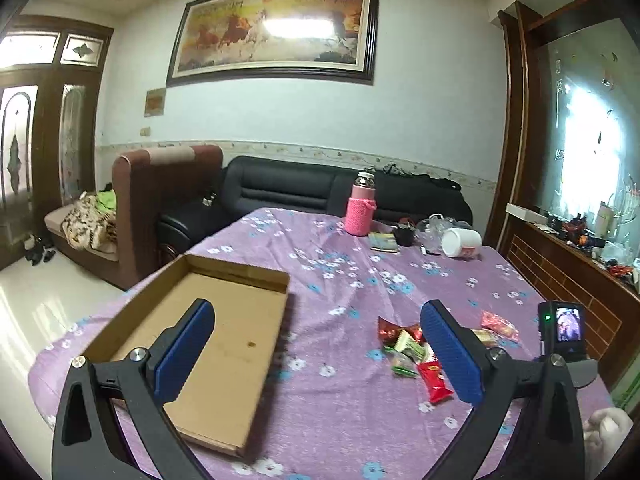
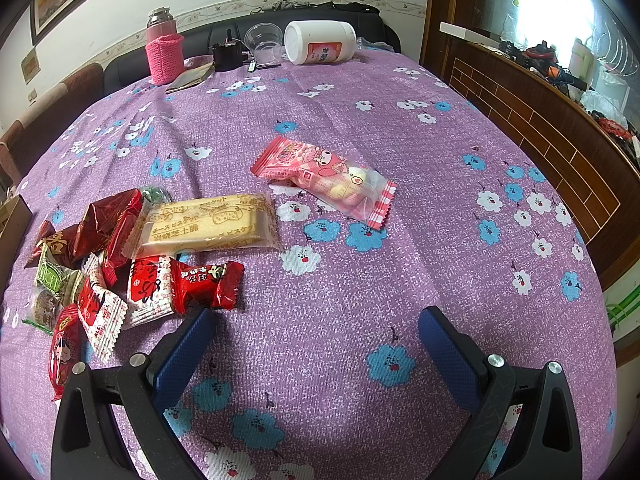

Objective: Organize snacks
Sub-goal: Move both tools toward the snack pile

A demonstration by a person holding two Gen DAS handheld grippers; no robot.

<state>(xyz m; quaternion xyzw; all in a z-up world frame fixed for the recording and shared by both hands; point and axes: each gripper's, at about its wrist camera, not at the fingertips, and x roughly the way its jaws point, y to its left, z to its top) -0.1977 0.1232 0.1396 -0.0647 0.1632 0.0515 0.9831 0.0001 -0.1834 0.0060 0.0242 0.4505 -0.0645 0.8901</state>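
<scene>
Cardboard tray [image 1: 224, 344]: sits at the left of the table on the purple floral cloth [image 1: 340, 400], shallow and bare inside as far as the left wrist view shows; no snack has gone in.

Left gripper [image 1: 318, 344]: hangs above the cloth with its blue pads spread wide and nothing between them, one pad over the tray, the other over the edge of the snack heap.

Snack heap [image 2: 132, 264]: lies loose on the cloth to the right of the tray, red wrappers, green-and-white ones, and a red candy packet [image 2: 208, 284] at the near edge, overlapping each other.

Cheese biscuit pack [image 2: 204, 222]: clear wrapper, flat, resting on the upper right of the heap.

Pink character snack bag [image 2: 324, 180]: on its own, apart from the heap, further right.

Right gripper [image 2: 316, 344]: jaws wide apart, gripping nothing, above bare cloth just right of the heap.

Far end: pink-sleeved flask [image 2: 164, 52], clear cup [image 2: 264, 44] and a tipped white jar [image 2: 320, 42], well apart from the work.

Progress: by my reckoning it has barely begun; every snack is left to move, with the tray the likely place for them.
</scene>
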